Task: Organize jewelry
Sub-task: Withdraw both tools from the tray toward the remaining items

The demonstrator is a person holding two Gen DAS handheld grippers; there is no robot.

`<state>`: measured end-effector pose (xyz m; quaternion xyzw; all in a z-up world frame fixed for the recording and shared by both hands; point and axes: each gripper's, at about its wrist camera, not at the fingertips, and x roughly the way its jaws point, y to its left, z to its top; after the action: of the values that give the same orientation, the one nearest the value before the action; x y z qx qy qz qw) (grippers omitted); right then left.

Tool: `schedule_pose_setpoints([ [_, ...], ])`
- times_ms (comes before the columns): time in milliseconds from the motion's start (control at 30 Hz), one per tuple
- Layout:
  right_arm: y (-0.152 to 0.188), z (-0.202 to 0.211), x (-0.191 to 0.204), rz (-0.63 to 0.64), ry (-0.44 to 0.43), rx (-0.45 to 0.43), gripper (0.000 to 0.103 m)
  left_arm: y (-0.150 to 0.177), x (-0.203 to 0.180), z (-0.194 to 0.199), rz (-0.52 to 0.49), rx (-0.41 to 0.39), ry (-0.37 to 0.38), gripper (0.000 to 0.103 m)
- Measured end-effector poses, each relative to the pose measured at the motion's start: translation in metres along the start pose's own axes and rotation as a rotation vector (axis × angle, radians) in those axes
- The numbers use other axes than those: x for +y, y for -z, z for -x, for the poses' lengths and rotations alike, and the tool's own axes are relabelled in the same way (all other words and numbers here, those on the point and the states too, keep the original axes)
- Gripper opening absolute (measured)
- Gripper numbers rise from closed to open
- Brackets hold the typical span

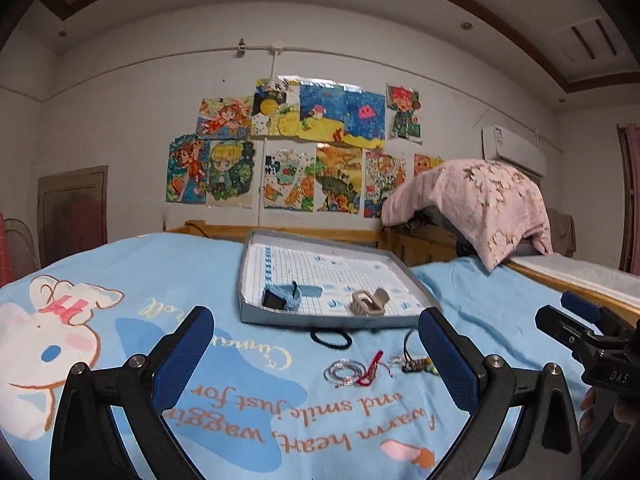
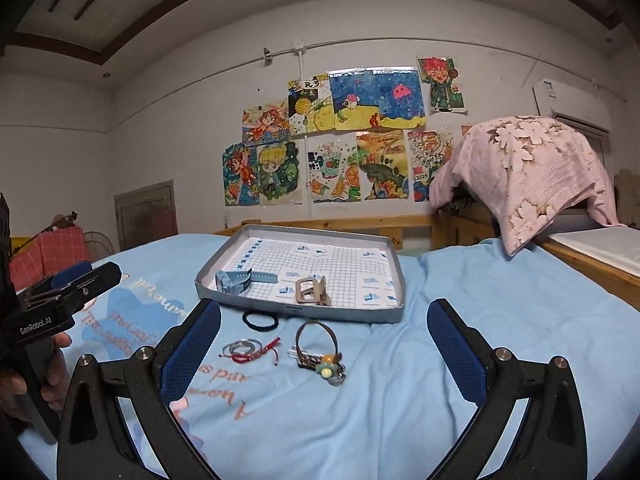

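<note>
A grey tray (image 1: 320,322) lined with grid paper lies on the blue bedsheet. It holds a blue watch (image 1: 288,294) and a beige claw clip (image 1: 368,302). On the sheet in front of it lie a black hair tie (image 1: 332,346), silver bangles (image 1: 329,374), a red cord bracelet (image 1: 370,368) and a brown charm tie (image 1: 414,362). My left gripper (image 1: 316,314) is open and empty, short of these pieces. The right wrist view shows the tray (image 2: 320,312), watch (image 2: 240,280), clip (image 2: 312,290), hair tie (image 2: 260,329), bangles (image 2: 230,350), bracelet (image 2: 256,354) and charm tie (image 2: 324,364). My right gripper (image 2: 324,305) is open and empty.
A pink flowered blanket (image 1: 480,200) (image 2: 520,168) hangs over the wooden bed frame at the right. Children's drawings cover the far wall. A hand (image 2: 56,376) grips the left tool's handle at the left edge of the right wrist view.
</note>
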<state>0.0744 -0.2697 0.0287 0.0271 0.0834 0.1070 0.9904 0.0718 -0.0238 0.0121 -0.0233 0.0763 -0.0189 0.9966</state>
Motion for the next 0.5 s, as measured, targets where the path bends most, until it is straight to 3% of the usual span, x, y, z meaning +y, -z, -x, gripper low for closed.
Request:
schedule_pose_setpoints([
  [500, 0.008, -0.010, -0.010, -0.041, -0.001, 0.057, 0.102, 0.005, 0.001, -0.020, 0.029, 0.111, 0.035, 0.103],
])
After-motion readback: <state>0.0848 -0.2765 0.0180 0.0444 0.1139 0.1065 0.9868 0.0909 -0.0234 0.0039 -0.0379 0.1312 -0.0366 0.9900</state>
